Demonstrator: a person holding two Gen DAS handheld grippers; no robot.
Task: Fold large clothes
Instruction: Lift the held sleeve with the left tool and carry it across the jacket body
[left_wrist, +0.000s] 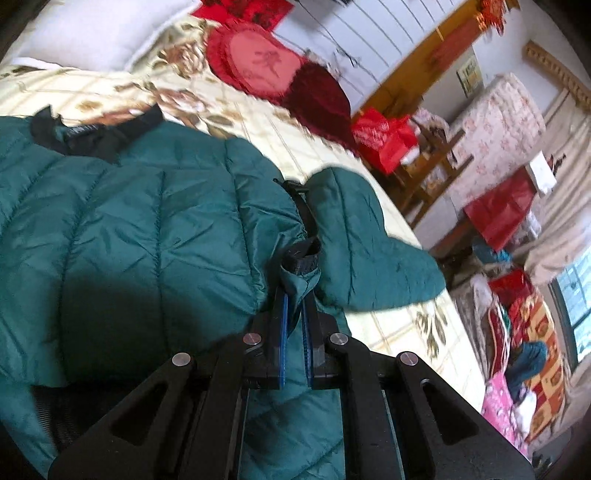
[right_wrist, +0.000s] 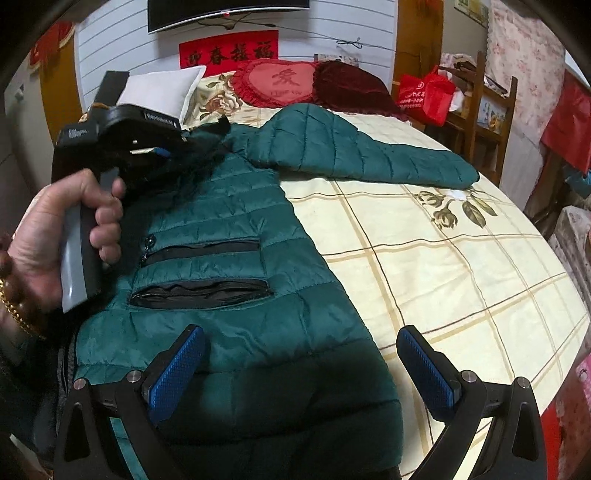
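Observation:
A dark green quilted puffer jacket (right_wrist: 229, 221) lies spread on the bed, two black zip pockets (right_wrist: 201, 293) facing up. One sleeve (right_wrist: 369, 155) stretches out to the right across the sheet. My left gripper (left_wrist: 295, 295) is shut on the other sleeve's cuff (left_wrist: 301, 266), whose black lining shows, and holds it over the jacket body (left_wrist: 147, 221). In the right wrist view a hand (right_wrist: 55, 236) holds that left gripper (right_wrist: 170, 152) near the collar. My right gripper (right_wrist: 303, 354) stands open over the jacket's lower hem, nothing between its blue pads (right_wrist: 177, 369).
The bed's cream checked flower sheet (right_wrist: 443, 258) lies bare to the right of the jacket. A white pillow (right_wrist: 159, 92), a red heart cushion (right_wrist: 280, 85) and a dark red cushion (right_wrist: 351, 85) sit at the head. A red bag (right_wrist: 424, 92) and wooden shelf (right_wrist: 480, 110) stand beside the bed.

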